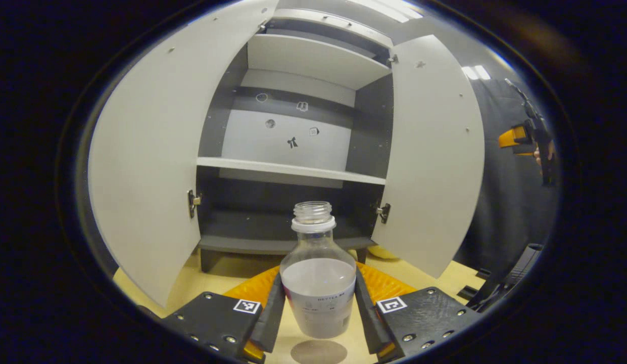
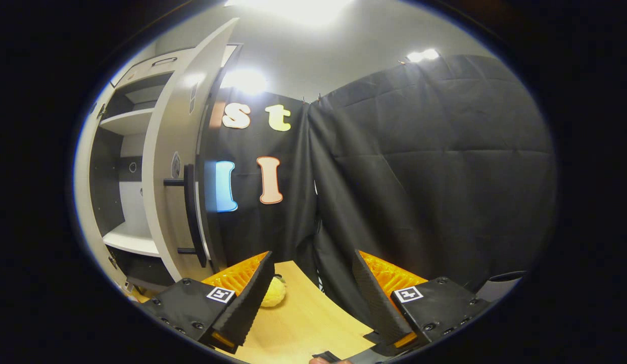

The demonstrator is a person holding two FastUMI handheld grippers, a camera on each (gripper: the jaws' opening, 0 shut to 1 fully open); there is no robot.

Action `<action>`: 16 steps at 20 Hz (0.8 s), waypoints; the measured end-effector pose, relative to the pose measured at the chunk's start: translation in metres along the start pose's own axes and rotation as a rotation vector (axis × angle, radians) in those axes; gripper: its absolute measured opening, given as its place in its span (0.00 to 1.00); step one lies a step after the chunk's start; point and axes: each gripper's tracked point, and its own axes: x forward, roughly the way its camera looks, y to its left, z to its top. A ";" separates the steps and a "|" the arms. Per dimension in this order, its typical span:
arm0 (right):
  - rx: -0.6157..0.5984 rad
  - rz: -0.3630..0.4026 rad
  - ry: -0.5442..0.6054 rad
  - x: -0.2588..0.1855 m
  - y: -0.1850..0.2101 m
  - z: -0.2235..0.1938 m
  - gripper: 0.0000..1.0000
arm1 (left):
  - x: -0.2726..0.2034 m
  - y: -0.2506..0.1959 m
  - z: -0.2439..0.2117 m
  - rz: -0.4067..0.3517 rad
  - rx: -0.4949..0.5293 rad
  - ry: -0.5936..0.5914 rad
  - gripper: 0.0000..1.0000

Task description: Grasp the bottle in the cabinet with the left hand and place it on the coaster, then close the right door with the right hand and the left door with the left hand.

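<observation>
In the left gripper view, the left gripper [image 1: 318,308] has its two fingers pressed against either side of a clear bottle [image 1: 319,283], which is uncapped and partly filled with a pale liquid. The bottle hangs above the wooden table [image 1: 192,288], over a round grey coaster [image 1: 318,352] lying near the bottom edge; its base does not touch the coaster. Beyond it stands the cabinet [image 1: 293,151] with the left door [image 1: 146,167] and the right door [image 1: 434,156] both swung wide open. Far right, the other gripper shows small against the dark cloth. In the right gripper view, the right gripper [image 2: 310,298] has its jaws wide apart, holding nothing, above the table [image 2: 303,318]. The open right door [image 2: 177,167] stands to the left, with a small yellow object [image 2: 274,293] at the table's far edge.
</observation>
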 end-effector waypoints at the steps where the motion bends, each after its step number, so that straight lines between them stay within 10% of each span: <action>1: -0.003 -0.001 -0.003 -0.003 0.000 0.002 0.96 | -0.001 -0.003 -0.009 -0.008 0.012 0.014 0.68; 16: 0.076 -0.051 0.093 -0.043 -0.029 -0.032 0.96 | 0.002 -0.024 -0.105 -0.020 0.176 0.119 0.76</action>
